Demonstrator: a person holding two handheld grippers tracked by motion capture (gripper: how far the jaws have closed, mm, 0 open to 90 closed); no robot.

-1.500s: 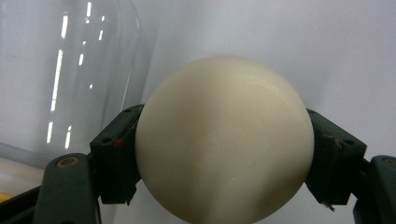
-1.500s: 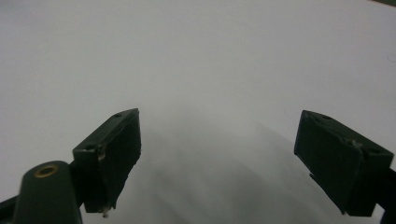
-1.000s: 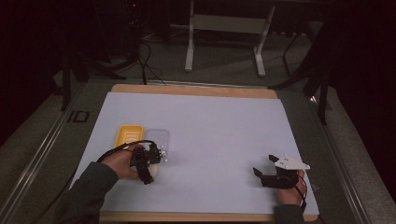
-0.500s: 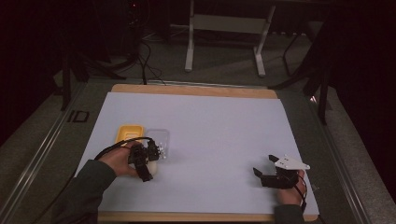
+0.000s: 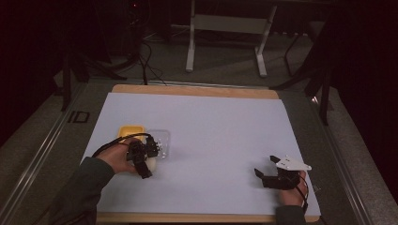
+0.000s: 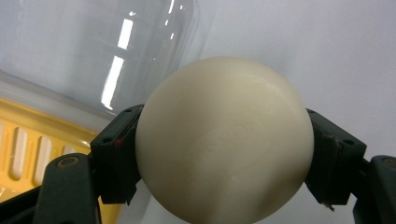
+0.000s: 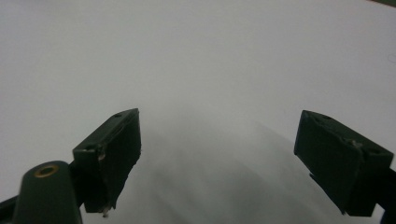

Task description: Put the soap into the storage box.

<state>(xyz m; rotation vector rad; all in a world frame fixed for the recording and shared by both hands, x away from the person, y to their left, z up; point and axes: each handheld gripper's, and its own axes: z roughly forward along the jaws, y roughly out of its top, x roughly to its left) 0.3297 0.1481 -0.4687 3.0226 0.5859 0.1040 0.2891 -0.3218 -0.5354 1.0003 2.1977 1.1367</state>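
Note:
A cream egg-shaped ball sits clamped between the two black jaws of my left gripper. In the high view that left gripper is at the table's left front, just in front of a yellow tray and a clear plastic lid, with the ball pale beneath it. The yellow tray and clear lid lie right behind the ball. My right gripper rests at the right front, jaws wide apart, nothing between them.
A white sheet covers the wooden table. Beyond the far edge stand a metal frame's legs and loose cables on a dark floor. A rail runs along the left side.

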